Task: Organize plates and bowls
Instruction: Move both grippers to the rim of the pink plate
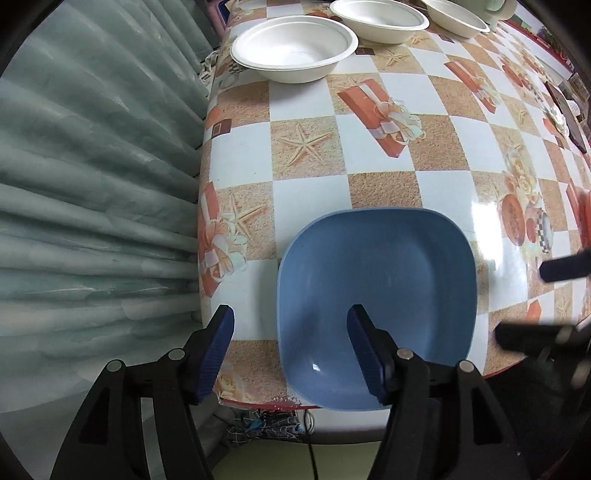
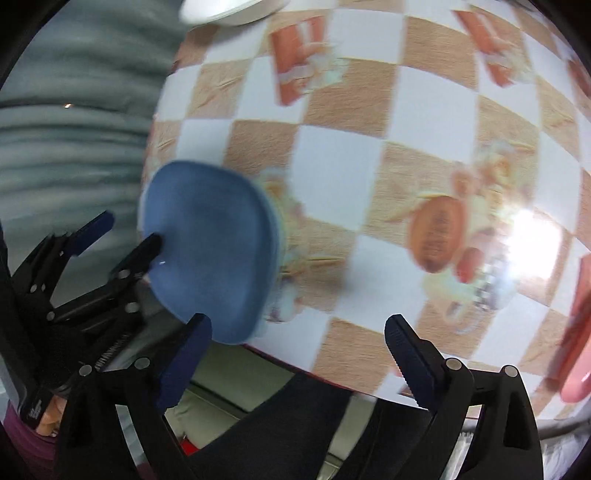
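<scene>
A blue square plate (image 1: 376, 280) lies at the table's near edge, partly overhanging it. My left gripper (image 1: 290, 350) is open, its right finger (image 1: 364, 350) over the plate's near rim and its left finger (image 1: 218, 350) outside the plate's left rim. Three white bowls (image 1: 293, 46) (image 1: 380, 18) (image 1: 456, 14) stand at the far end. In the blurred right wrist view my right gripper (image 2: 297, 354) is open and empty, to the right of the blue plate (image 2: 214, 251) and of the left gripper (image 2: 125, 243). A pink plate (image 2: 576, 343) shows at the far right.
The table (image 1: 406, 166) has a glossy chequered cloth with starfish and gift prints. A grey-green curtain (image 1: 92, 166) hangs along its left side. A mug (image 1: 496, 9) stands behind the bowls. Dark objects (image 1: 569, 110) lie at the table's right edge.
</scene>
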`<control>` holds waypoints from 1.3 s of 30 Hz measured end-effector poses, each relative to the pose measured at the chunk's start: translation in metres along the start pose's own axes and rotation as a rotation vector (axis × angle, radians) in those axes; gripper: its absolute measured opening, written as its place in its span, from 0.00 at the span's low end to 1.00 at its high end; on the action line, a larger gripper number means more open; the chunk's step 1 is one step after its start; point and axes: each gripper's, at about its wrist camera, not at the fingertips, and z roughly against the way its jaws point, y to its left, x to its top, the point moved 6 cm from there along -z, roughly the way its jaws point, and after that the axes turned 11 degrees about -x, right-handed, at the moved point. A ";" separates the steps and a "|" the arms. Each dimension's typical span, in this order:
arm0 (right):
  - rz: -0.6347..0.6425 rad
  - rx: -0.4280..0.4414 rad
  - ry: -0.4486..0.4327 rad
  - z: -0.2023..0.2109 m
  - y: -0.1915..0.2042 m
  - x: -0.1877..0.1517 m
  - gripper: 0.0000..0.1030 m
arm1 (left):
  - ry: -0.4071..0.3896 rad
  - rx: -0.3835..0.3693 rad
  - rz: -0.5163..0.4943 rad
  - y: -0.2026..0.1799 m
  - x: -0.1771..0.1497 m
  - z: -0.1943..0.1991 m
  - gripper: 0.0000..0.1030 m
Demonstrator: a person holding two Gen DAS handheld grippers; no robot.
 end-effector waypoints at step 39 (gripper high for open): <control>-0.801 -0.271 -0.012 0.047 -0.417 -0.149 0.93 | 0.140 -0.415 -0.466 -0.309 0.101 -0.020 0.75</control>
